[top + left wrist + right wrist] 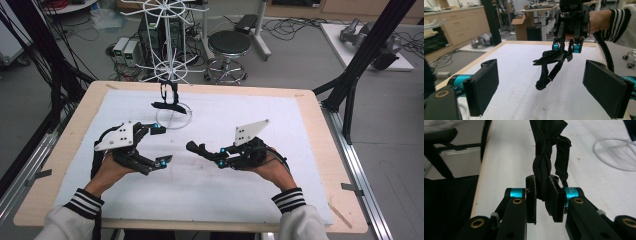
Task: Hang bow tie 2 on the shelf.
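Observation:
A black strappy cloth piece (pixel 543 162) is bunched between the jaws of my right gripper (pixel 544 200), which is shut on it. In the high view that gripper (pixel 218 157) is right of the table's middle, and the cloth (pixel 196 147) sticks out to its left above the mat. My left gripper (pixel 161 145) faces it from the left with its jaws wide open and nothing between them. From the left gripper view, the cloth (pixel 549 63) dangles from the right gripper (pixel 566 48) beyond my open pads (pixel 484 85).
A white wire hanger stand (pixel 167 30) rises from a ring base (pixel 186 119) at the back of the white mat (pixel 260 190). Another black item (pixel 169 97) hangs low on it. A stool (pixel 229 47) and cables are on the floor behind the table.

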`<state>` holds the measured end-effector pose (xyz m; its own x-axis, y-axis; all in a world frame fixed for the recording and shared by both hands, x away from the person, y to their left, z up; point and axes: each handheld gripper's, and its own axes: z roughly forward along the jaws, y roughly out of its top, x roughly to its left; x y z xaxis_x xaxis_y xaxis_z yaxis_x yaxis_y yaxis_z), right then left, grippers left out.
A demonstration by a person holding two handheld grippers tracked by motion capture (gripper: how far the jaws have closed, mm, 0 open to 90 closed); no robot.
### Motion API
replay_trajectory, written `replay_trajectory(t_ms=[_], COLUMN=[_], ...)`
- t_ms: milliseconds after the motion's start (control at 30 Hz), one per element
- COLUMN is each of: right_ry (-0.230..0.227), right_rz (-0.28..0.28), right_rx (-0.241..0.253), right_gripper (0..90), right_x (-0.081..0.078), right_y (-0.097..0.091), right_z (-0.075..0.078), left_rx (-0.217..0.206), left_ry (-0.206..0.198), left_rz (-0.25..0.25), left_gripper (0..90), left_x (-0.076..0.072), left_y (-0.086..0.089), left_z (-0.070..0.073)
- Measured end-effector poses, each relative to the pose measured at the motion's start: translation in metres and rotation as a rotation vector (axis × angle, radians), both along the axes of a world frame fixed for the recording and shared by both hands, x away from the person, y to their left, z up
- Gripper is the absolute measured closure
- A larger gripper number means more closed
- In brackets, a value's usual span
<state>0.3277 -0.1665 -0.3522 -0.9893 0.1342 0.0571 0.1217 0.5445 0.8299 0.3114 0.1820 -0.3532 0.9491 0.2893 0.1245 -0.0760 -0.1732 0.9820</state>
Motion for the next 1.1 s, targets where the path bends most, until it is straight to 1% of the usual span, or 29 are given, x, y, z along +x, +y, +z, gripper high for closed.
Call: replay_trajectory(t_ms=[33,133,167,333,367,433,467,500,633,700,767,833,1000,1100], right_ry=[-0.001,0.006,0.001,0.009,0.002,0.004,0.004,0.007,0.010,0.007,0.001,0.006,0.007,0.006], right_rz=[0.007,0.032,0.037,0.060,0.060,0.069,0.071,0.075,0.090,0.095,0.100,0.108,0.112,0.119], right_rx=[0.008,0.034,0.042,0.070,0.072,0.076,0.078,0.082,0.084,0.085,0.090,0.086,0.088,0.090], right_gripper=[78.9,78.9,78.9,78.8,78.8,78.7,78.7,78.7,78.7,78.6,78.6,78.6,78.6,78.6], right_x=[-0.001,-0.003,-0.003,-0.005,-0.005,-0.006,-0.006,-0.006,-0.008,-0.009,-0.009,-0.009,-0.010,-0.009], right_y=[0.000,0.000,0.000,-0.001,-0.001,-0.001,-0.002,-0.002,-0.002,-0.002,-0.002,-0.002,-0.002,-0.002], right_z=[0.001,0.003,0.003,0.005,0.006,0.007,0.007,0.007,0.008,0.008,0.008,0.008,0.009,0.008], left_rx=[0.004,0.016,0.017,0.022,0.023,0.027,0.035,0.033,0.046,0.053,0.055,0.050,0.064,0.061], left_ry=[-0.002,-0.005,-0.006,-0.001,0.002,0.002,0.000,0.001,-0.019,-0.027,-0.026,-0.020,-0.038,-0.039], left_rz=[-0.020,-0.047,-0.057,-0.081,-0.088,-0.100,-0.106,-0.114,-0.154,-0.166,-0.174,-0.181,-0.204,-0.212], left_gripper=[13.9,14.1,14.1,14.1,14.1,14.7,15.1,15.6,22.6,24.7,26.2,27.6,33.2,38.5], left_x=[0.000,0.000,0.000,0.001,0.002,0.002,0.002,0.003,0.002,0.002,0.002,0.002,0.002,0.002], left_y=[-0.002,-0.009,-0.011,-0.022,-0.025,-0.029,-0.031,-0.033,-0.039,-0.042,-0.044,-0.045,-0.047,-0.047], left_z=[0.001,0.003,0.003,0.004,0.004,0.004,0.005,0.005,0.005,0.005,0.005,0.006,0.005,0.005])
